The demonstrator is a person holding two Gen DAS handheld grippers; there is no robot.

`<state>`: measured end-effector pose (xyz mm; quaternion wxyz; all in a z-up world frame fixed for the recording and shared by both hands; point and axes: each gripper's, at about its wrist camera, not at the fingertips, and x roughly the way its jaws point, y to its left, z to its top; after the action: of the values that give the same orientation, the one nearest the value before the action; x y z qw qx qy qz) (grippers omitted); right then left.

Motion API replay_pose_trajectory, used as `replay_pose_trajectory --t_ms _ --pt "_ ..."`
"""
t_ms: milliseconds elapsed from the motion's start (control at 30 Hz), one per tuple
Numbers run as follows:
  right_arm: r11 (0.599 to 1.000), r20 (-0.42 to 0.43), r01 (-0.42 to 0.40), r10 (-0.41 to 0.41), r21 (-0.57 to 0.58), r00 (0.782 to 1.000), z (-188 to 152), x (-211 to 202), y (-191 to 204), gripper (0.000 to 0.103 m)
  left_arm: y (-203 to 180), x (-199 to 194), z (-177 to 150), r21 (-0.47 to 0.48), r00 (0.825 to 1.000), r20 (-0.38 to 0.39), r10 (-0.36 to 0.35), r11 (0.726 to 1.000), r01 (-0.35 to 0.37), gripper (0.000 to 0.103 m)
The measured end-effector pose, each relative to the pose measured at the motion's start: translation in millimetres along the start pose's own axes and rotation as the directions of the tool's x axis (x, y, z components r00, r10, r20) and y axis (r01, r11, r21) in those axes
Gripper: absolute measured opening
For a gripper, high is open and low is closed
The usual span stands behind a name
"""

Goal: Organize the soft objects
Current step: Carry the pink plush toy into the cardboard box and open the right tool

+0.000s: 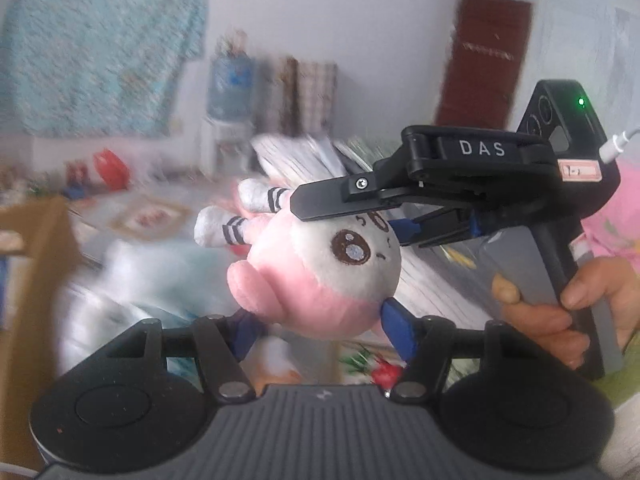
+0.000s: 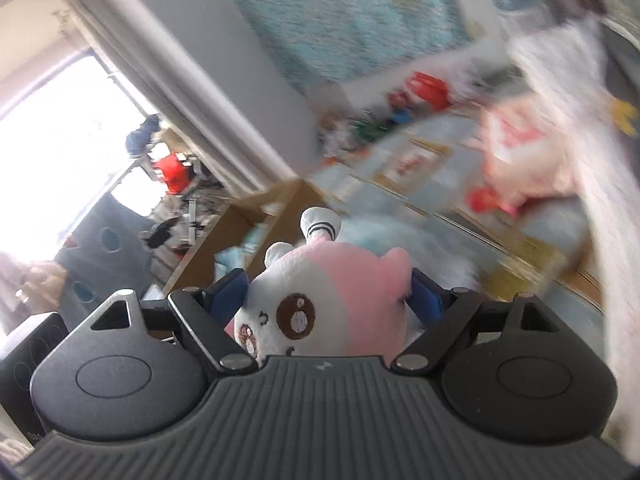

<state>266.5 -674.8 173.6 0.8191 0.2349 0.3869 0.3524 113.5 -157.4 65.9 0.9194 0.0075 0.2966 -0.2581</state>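
A pink and white plush toy (image 1: 320,276) with big brown eyes and striped white feet hangs in the air. My right gripper (image 1: 360,216) comes in from the right and is shut on its head. In the right wrist view the plush (image 2: 324,300) fills the space between the blue pads (image 2: 226,294). My left gripper (image 1: 324,330) sits just below the plush. Its blue pads (image 1: 396,328) stand on either side of the plush's pink underside, touching it; whether they squeeze it is unclear.
A brown cardboard box (image 1: 36,248) stands at the left, also in the right wrist view (image 2: 244,224). A pale blue and white soft thing (image 1: 132,280) lies below the plush. A patterned mat (image 2: 404,168), red toys (image 2: 426,88) and a water dispenser (image 1: 232,96) lie beyond.
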Motion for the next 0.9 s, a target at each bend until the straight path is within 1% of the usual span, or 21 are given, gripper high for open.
replay_pose_trajectory --t_ms 100,200,267,333,400,467,567,633,667,700,767,800,833,900 --pt "0.995 -0.018 -0.081 0.080 -0.052 0.997 19.5 28.5 35.2 0.085 23.3 -25.7 8.2 -0.021 0.995 0.065 0.073 0.997 -0.072 0.067" --pt "0.984 -0.082 -0.155 0.148 -0.093 0.986 34.1 74.0 73.7 0.085 55.4 -52.0 6.9 -0.078 0.982 0.091 0.165 0.984 -0.158 0.067" --pt "0.972 -0.147 -0.195 0.175 -0.129 0.973 42.1 113.1 101.7 0.085 81.5 -64.7 6.7 -0.135 0.971 0.073 0.227 0.967 -0.216 0.067" --pt "0.963 -0.202 -0.220 0.187 -0.155 0.961 45.5 147.3 128.6 0.085 108.9 -73.3 6.5 -0.190 0.962 0.051 0.268 0.948 -0.254 0.067" --pt "0.951 -0.263 -0.234 0.179 -0.199 0.948 49.7 184.8 153.4 0.086 137.6 -76.5 7.3 -0.237 0.955 0.006 0.298 0.928 -0.288 0.068" --pt "0.945 -0.317 -0.230 0.150 -0.232 0.937 52.5 220.6 175.2 0.086 165.4 -72.8 7.6 -0.283 0.946 -0.052 0.320 0.904 -0.321 0.068" --pt "0.931 -0.392 -0.210 0.081 -0.299 0.916 53.1 265.9 198.1 0.087 198.7 -63.7 3.5 -0.356 0.944 -0.122 0.308 0.874 -0.331 0.068" --pt "0.929 -0.438 -0.188 0.032 -0.319 0.899 52.8 290.3 203.7 0.087 220.7 -54.5 0.2 -0.408 0.946 -0.164 0.278 0.854 -0.322 0.068" --pt "0.928 -0.464 -0.174 0.001 -0.329 0.886 52.7 304.2 205.4 0.087 232.0 -46.6 -0.4 -0.441 0.950 -0.183 0.255 0.842 -0.311 0.068" --pt "0.927 -0.484 -0.162 -0.025 -0.340 0.875 50.4 314.7 207.4 0.087 241.4 -42.8 -2.6 -0.481 0.954 -0.202 0.223 0.825 -0.295 0.068" --pt "0.919 -0.508 -0.132 -0.082 -0.371 0.857 48.4 339.7 206.8 0.087 262.6 -39.1 -12.6 -0.578 0.963 -0.227 0.145 0.776 -0.253 0.068" --pt "0.911 -0.516 -0.119 -0.112 -0.394 0.849 46.7 348.8 206.9 0.087 271.9 -34.3 -15.7 -0.614 0.964 -0.236 0.118 0.751 -0.242 0.069" --pt "0.904 -0.522 -0.106 -0.140 -0.414 0.842 44.5 358.4 207.9 0.088 280.5 -26.6 -18.5 -0.641 0.964 -0.249 0.097 0.729 -0.239 0.071" --pt "0.893 -0.528 -0.080 -0.188 -0.443 0.828 40.4 375.1 207.9 0.088 288.5 -17.5 -23.3 -0.659 0.957 -0.277 0.088 0.708 -0.256 0.074"
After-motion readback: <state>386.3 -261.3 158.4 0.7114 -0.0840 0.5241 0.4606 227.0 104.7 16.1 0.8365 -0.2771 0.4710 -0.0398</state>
